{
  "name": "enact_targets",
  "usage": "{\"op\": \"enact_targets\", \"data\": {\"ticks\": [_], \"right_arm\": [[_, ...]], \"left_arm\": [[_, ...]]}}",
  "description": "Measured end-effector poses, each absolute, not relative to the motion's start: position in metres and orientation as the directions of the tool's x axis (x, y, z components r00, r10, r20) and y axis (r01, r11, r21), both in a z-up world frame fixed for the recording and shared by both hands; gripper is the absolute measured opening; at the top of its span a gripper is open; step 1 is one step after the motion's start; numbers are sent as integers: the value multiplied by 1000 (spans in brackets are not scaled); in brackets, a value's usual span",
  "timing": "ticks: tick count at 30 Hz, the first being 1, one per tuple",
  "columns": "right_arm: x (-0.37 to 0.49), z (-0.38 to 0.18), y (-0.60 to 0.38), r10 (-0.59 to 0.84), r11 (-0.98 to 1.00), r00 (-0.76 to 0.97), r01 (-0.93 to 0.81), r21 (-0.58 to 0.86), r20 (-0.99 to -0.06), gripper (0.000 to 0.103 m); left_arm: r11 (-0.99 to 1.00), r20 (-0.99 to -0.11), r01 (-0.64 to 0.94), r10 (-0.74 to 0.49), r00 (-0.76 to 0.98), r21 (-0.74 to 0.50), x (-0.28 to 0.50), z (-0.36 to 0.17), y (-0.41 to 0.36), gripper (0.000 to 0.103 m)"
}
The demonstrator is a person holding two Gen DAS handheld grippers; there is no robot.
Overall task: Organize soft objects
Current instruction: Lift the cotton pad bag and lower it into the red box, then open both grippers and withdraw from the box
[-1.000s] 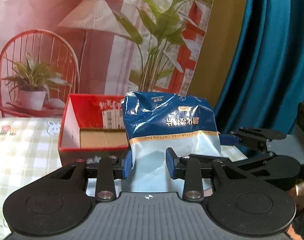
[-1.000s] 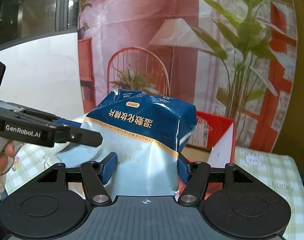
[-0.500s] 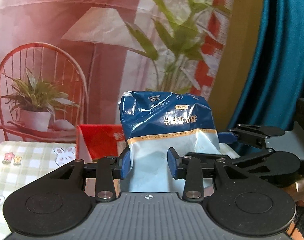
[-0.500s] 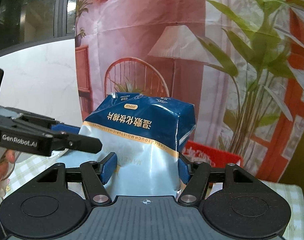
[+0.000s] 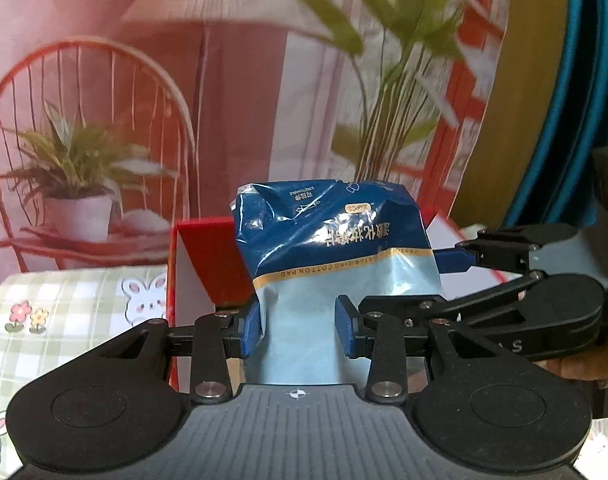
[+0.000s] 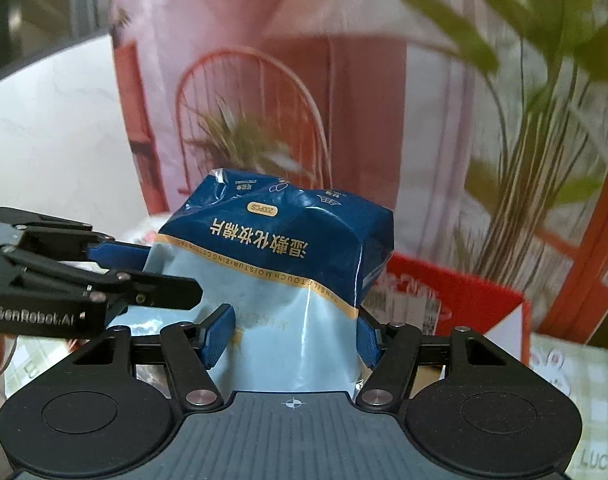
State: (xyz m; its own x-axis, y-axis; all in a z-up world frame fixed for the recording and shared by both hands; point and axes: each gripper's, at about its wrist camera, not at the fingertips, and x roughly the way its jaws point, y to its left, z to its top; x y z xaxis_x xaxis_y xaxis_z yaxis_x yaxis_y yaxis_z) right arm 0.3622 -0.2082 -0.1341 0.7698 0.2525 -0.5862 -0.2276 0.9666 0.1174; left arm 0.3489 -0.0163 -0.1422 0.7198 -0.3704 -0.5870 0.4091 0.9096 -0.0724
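The left gripper (image 5: 299,332) and right gripper (image 6: 294,334) are both clamping the blue cotton-pad pack (image 5: 336,248), holding it upside-down, apparently raised, in front of the red box (image 5: 208,264) standing on the checked tablecloth (image 5: 72,304).

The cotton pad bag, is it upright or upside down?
Upside down: the print on the cotton pad bag reads inverted while both grippers hold it.
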Motion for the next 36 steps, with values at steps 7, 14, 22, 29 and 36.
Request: {"op": "enact_targets", "data": {"ticks": [7,14,22,29,36], "right_arm": [[392,-151,-198,231,971,667,-207,122,-708,55],[407,-159,-198,234,970,626,-197,140,-744,54],[416,-165,-198,171,985,577,-124,122,-799,62],[402,-154,-198,144,989,607,-106,100,-782,68],[365,-134,-194,80,995,692,-97,17,-718,98]], "left_arm": [[920,-639,379,-350,685,-97,369,-159,-12,40],[924,-658,375,-330,678,-76,377,-168,-13,40],[934,-659,356,-267,703,2,373,-168,-16,43],[942,-633,334,-263,728,-8,360,-158,-11,55],[955,-568,297,-243,786,3,324,-137,-5,93]]}}
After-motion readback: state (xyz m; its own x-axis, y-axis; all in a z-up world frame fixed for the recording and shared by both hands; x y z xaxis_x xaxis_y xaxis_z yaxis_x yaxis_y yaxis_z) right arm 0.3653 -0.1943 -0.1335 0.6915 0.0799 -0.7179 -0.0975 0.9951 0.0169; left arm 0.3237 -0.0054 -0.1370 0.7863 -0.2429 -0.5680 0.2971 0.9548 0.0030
